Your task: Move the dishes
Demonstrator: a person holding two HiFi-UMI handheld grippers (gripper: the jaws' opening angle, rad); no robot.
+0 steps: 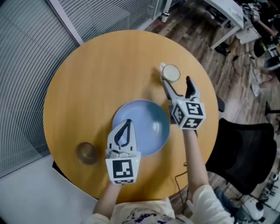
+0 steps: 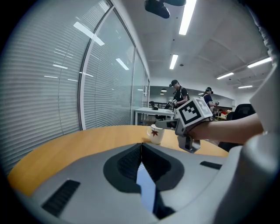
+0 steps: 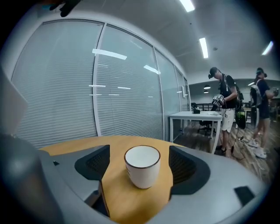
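Observation:
A blue plate [image 1: 148, 124] lies at the middle of the round wooden table [image 1: 96, 74]. My left gripper [image 1: 126, 127] sits over the plate's near-left rim, shut on it. In the left gripper view a blue sliver of the plate [image 2: 146, 188] shows between the closed jaws of the left gripper [image 2: 141, 146]. A white cup [image 1: 171, 73] stands beyond the plate at the right. My right gripper [image 1: 177, 83] is open just short of the cup. In the right gripper view the cup [image 3: 142, 166] stands upright between the spread jaws of the right gripper [image 3: 139, 152], untouched.
A small glass tumbler [image 1: 87, 152] stands near the table's front left edge. A black chair [image 1: 240, 153] is at the right of the table, and a white desk [image 1: 227, 13] stands further back. Blinds cover the glass wall at the left. People stand in the background [image 3: 223, 105].

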